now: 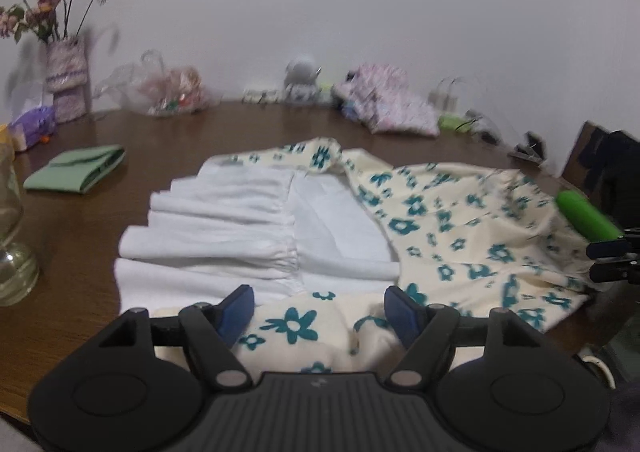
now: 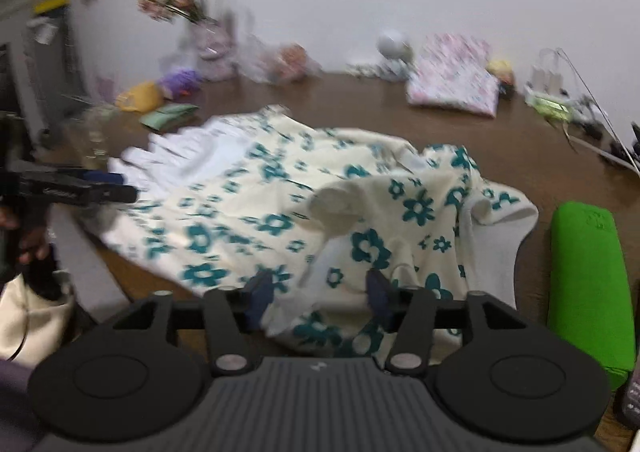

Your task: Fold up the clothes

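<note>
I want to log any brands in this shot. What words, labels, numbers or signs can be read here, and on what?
None can be read.
Small pale logo mark on the left gripper housing: a shape, no letters.
Same mark on the right gripper housing.
Faint scribble on the green roll: too blurred.

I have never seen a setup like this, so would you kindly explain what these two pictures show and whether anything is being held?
A person holds a handheld two-finger gripper in each hand; each carries a fisheye camera looking along its fingers. One picture is from the left gripper, the other from the right gripper. On the brown table lies a cream dress with teal flowers, its white lining showing. Behind are a folded green cloth, a vase of flowers and a pink patterned garment. Both grippers stand open over the fabric; neither grips it.
</note>
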A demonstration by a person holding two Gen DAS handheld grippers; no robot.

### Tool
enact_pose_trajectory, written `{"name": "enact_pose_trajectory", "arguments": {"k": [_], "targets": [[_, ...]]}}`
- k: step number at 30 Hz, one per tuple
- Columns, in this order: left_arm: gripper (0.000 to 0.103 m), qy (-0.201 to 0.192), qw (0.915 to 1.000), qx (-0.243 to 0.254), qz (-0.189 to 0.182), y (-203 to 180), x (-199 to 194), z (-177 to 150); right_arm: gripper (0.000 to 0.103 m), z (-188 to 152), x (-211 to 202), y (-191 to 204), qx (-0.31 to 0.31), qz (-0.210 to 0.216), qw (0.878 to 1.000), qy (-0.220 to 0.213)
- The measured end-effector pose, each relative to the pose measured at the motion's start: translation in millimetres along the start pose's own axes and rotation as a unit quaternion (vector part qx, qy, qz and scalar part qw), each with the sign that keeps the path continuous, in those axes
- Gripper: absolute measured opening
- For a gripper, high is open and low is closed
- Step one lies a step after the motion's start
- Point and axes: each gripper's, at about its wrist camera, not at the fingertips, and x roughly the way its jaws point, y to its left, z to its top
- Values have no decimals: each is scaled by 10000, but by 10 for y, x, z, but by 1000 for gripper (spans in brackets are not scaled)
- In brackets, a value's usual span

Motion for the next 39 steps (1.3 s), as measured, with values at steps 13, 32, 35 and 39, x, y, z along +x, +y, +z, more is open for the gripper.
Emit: {"name": "enact_pose_trajectory", "arguments": {"k": [13, 32, 35, 39], "targets": [[72, 103, 9995, 284, -51, -126, 56, -131, 30, 30, -39, -160, 297, -354, 9988, 165], [76, 199, 9989, 428, -2, -162, 161, -102, 4, 143, 148, -759, 886, -1370, 9850, 562], [76, 247, 9987, 456, 30, -178, 166, -86, 13, 195, 79, -676, 899, -1283, 9875, 198], [76, 244, 9988, 434, 30, -175, 168, -92, 67, 322, 84, -368, 357, -473, 9978, -310]]}}
